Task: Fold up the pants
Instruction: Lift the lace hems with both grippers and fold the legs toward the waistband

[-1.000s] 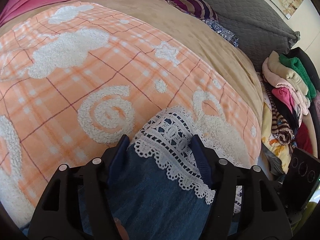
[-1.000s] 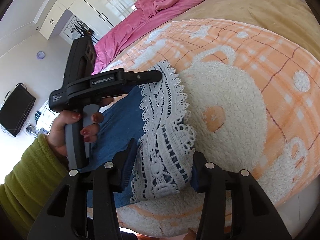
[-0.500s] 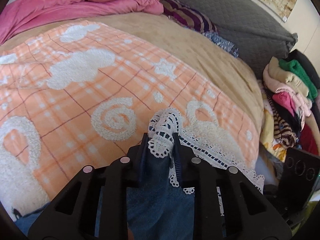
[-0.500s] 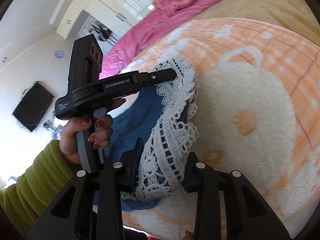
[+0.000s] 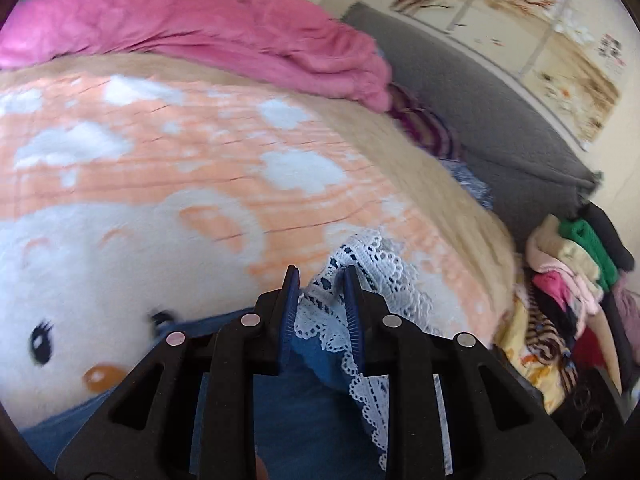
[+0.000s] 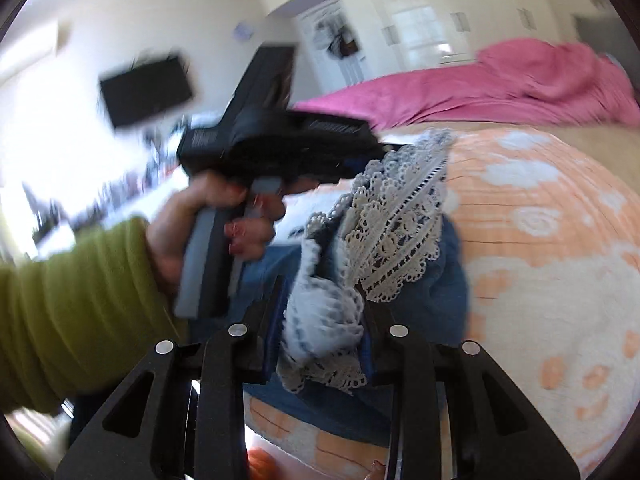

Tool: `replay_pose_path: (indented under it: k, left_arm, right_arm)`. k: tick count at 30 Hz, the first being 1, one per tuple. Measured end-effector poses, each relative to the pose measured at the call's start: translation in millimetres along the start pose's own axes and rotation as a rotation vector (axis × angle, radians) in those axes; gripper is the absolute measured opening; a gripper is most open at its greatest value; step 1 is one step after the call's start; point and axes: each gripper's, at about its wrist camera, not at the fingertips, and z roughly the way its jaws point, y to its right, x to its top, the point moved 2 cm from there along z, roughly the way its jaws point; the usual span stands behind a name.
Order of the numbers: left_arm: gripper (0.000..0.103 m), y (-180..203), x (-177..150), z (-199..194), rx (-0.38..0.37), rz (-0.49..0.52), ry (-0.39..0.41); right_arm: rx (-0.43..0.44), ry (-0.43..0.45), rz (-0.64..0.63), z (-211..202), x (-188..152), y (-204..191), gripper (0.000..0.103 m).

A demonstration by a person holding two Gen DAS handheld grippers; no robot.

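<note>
Already your left gripper and right gripper were each clamped on the lace hem of the pants, which hung lifted over the blanket, denim trailing toward you.

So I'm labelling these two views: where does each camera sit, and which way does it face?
Left wrist: on the left gripper, facing the headboard; only its fingers show, shut on the lace hem.
Right wrist: on the right gripper, facing the wardrobes; shows the left hand and green sleeve.
Shared: pants, orange blanket, pink duvet.
</note>
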Motion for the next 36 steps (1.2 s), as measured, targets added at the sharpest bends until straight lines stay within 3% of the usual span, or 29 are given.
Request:
replay_pose_path:
  k: [2,5,6,8,12,14,20,24,25,26,28,32,36]
  left_arm:
    - [0.013,-21,-7,-7,0.040,-0.060,0.000]
    - [0.017,-51,-16,-26,0.030,-0.169,0.031]
    - [0.022,-60,-20,-33,0.021,-0.209,0.042]
    - [0.045,-74,-25,-45,0.007,-0.273,0.046]
    - [0.055,-91,-34,-53,-0.043,-0.337,0.034]
    - [0.068,-98,-40,-53,-0.059,-0.344,0.010]
    - [0.071,-104,-43,-38,-0.054,-0.367,-0.055]
    - [0.071,-97,-42,-21,-0.019,-0.327,-0.097]
    - [0.061,-94,-41,-19,-0.015,-0.316,-0.095]
    - [0.039,-93,-42,-17,-0.022,-0.305,-0.097]
    - [0.021,-91,-39,-13,-0.008,-0.281,-0.095]
    - [0.012,-90,-37,-12,-0.005,-0.269,-0.101]
    - [0.011,-85,-38,-39,0.031,-0.254,-0.052]
  right_arm:
    - [-0.006,-0.066,-0.028,23,-6,-12,0.029]
    - [-0.015,-0.128,-0.085,46,-12,-31,0.029]
    - [-0.016,-0.130,-0.104,51,-12,-38,0.029]
    - [-0.018,-0.144,-0.138,60,-12,-49,0.029]
    - [-0.028,-0.165,-0.190,74,-23,-61,0.029]
    - [-0.042,-0.173,-0.221,76,-29,-60,0.029]
    - [-0.020,-0.140,-0.206,64,-34,-52,0.029]
    - [0.020,-0.123,-0.221,57,-38,-47,0.029]
    - [0.019,-0.118,-0.225,54,-39,-43,0.029]
    - [0.019,-0.116,-0.222,54,-39,-41,0.029]
    - [0.015,-0.116,-0.216,54,-40,-38,0.029]
    - [0.009,-0.118,-0.228,46,-45,-51,0.029]
    - [0.032,-0.109,-0.262,41,-47,-63,0.029]
